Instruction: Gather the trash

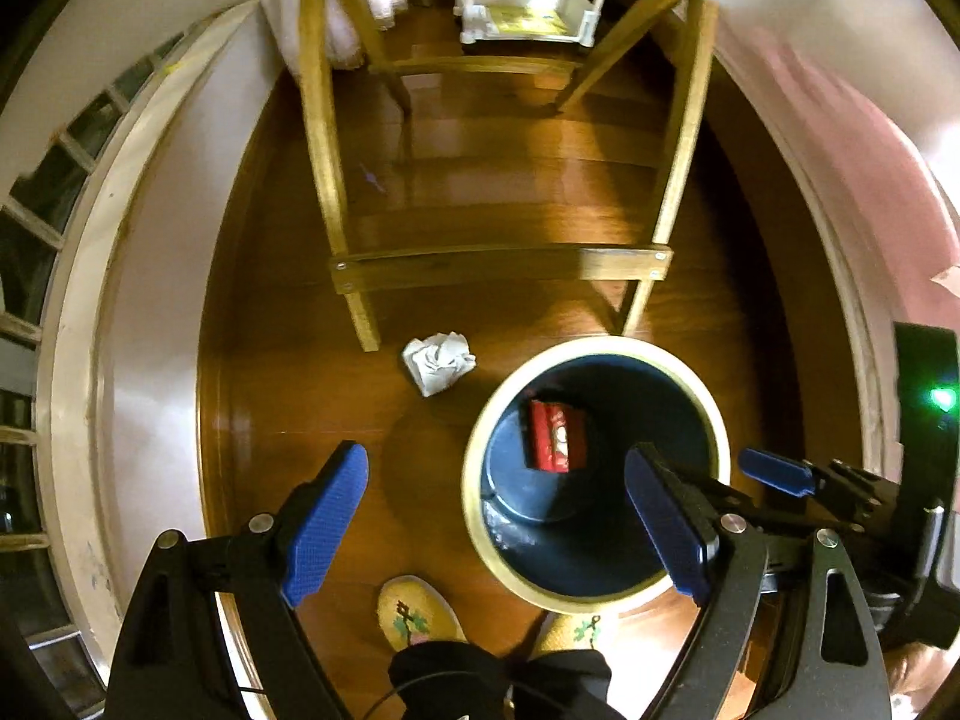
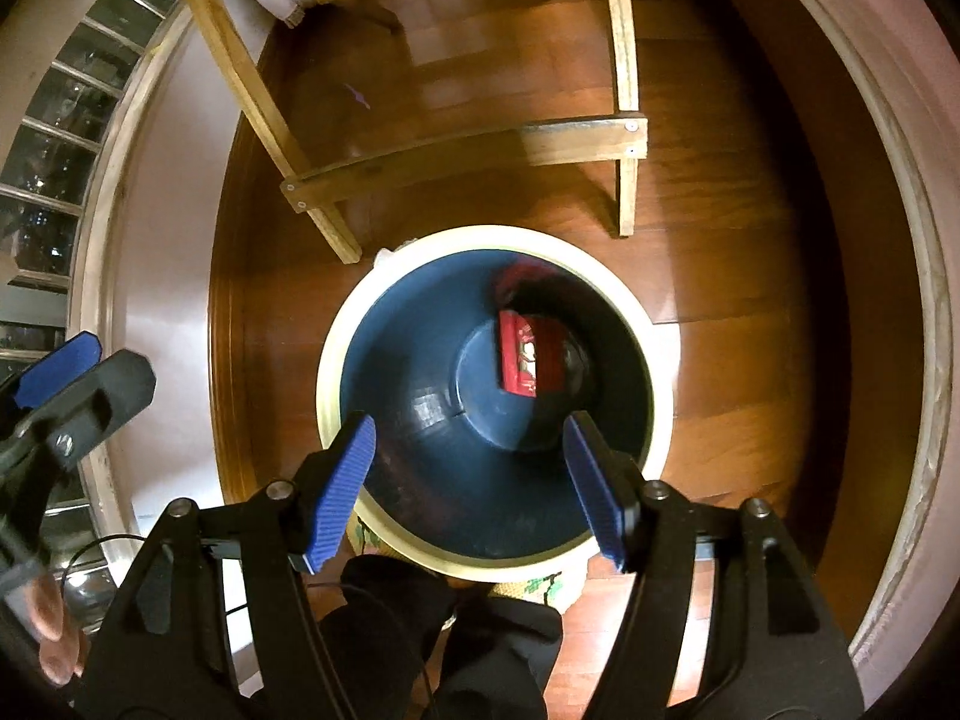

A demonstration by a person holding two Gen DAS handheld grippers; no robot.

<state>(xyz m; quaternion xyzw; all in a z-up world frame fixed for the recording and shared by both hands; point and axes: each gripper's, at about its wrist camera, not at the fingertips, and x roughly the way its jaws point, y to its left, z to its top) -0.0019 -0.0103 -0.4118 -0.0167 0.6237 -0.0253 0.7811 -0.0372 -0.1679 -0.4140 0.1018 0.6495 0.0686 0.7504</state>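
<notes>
Trash: crumpled white paper wad (image 1: 438, 360) on the wooden floor (image 1: 540, 192), ahead of the left gripper (image 1: 498, 531), slightly toward its left finger, no clear long axis
Left fingers: spread wide, nothing between the pads
Right gripper (image 2: 474, 492): spread, empty, hanging over the bin (image 2: 342, 360)
Bin contents: red packet (image 2: 528, 360) at the bottom
Nearer hand: left; from the right view the wad is all but hidden behind the bin rim
Beyond: wooden chair legs (image 1: 360, 312) just past the wad

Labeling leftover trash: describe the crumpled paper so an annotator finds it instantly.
Start at the round bin with the cream rim on the wooden floor. Beside it, by the foot of the chair leg, lies the crumpled white paper: the only white wad, still outside the bin.
</notes>
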